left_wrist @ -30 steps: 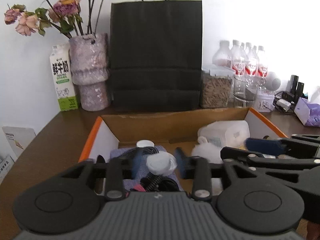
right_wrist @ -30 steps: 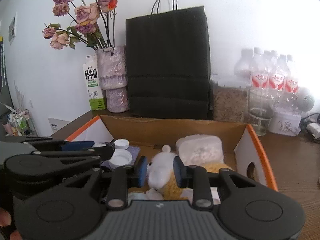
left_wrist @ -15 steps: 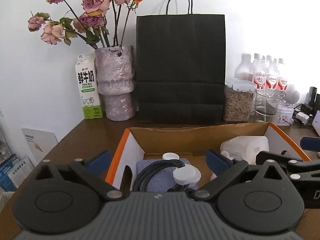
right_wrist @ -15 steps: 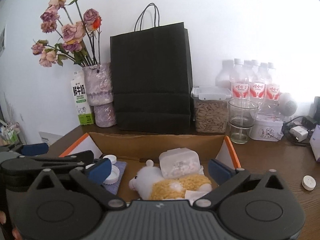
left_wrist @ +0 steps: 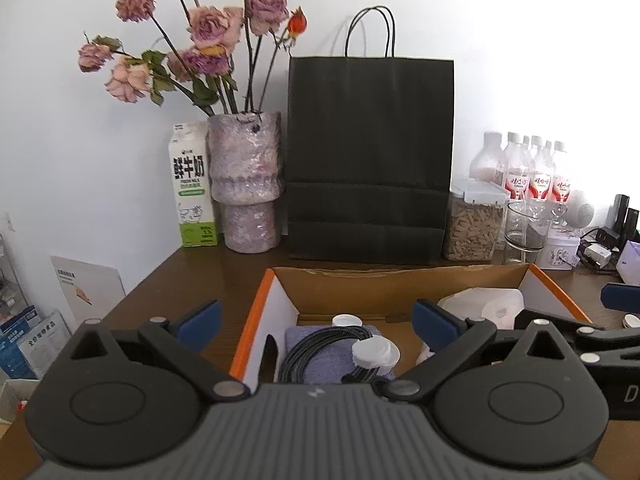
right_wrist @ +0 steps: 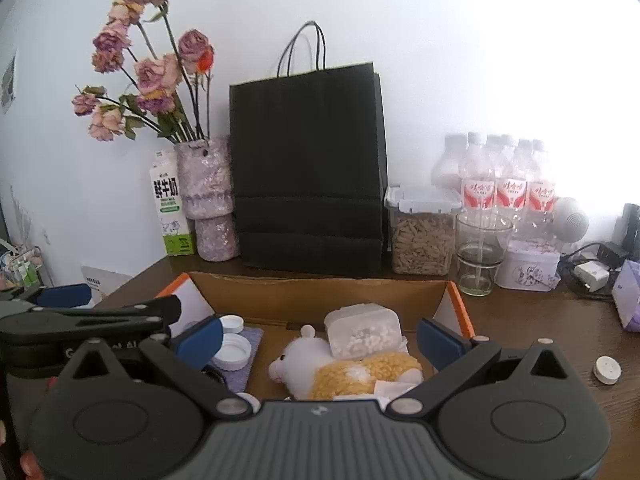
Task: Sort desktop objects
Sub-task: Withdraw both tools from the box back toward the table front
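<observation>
1. The cardboard box point(right_wrist: 320, 292) sits on the brown tabletop point(right_wrist: 540, 320) in front of the black paper bag point(right_wrist: 308, 168); its inside is plain brown, its end flaps white with orange edges.
2. The left claw point(left_wrist: 316, 326) is held above the box's left half with its blue-padded fingers point(left_wrist: 200, 319) spread wide and nothing between them.
3. The right claw point(right_wrist: 318, 338) is held above the box's right half, likewise spread wide and empty.
4. At the left end of the box lies a folded purple cloth point(left_wrist: 320, 364), with a coiled dark braided cable point(left_wrist: 316, 346) on top of it.
5. A white bottle cap point(left_wrist: 374, 351) rests on the cable, and another white cap point(left_wrist: 347, 320) lies at the cloth's far edge, near the box's back wall.
6. In the right half of the box a white and yellow plush toy point(right_wrist: 340, 368) lies on its side.
7. A translucent lidded plastic box point(right_wrist: 362, 330) filled with small white pieces lies just behind the plush toy, touching it.
8. Outside the box, to its right on the tabletop, sits a small white round disc point(right_wrist: 607, 369).
</observation>
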Motion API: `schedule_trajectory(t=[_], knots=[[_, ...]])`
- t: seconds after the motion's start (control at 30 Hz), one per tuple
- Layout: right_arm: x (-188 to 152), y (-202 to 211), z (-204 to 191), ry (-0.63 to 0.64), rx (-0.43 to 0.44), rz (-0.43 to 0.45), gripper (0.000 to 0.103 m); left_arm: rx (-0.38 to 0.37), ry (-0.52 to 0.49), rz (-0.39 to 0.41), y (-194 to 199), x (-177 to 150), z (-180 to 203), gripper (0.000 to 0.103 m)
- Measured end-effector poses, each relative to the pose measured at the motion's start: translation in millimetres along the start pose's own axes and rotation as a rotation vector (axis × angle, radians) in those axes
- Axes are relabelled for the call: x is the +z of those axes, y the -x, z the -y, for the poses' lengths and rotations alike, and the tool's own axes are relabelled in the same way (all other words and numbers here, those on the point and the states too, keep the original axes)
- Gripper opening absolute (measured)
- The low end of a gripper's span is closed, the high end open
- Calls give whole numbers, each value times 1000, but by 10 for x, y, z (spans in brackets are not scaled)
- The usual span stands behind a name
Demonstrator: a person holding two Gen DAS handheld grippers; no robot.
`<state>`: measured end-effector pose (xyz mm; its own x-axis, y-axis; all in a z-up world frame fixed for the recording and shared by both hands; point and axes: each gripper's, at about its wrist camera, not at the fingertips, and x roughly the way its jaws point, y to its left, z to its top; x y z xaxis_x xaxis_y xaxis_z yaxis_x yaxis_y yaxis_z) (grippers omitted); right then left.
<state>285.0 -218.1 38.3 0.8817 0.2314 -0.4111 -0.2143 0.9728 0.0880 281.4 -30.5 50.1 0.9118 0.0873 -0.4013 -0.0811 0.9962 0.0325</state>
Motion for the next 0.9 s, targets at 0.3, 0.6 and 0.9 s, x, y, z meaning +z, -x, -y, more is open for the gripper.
schedule_trajectory(t=[0.3,0.6,0.9], knots=[[-99,540,-55,6,-10,28,103,3,-13,16,530,-119,-14,103],[-349,962,-62,20,-16,21,103,6,-16,4,883,-346,-31,103],[-686,1039,-47,26,-34,-33,103,4,-30,-41,953,-620,-44,103]])
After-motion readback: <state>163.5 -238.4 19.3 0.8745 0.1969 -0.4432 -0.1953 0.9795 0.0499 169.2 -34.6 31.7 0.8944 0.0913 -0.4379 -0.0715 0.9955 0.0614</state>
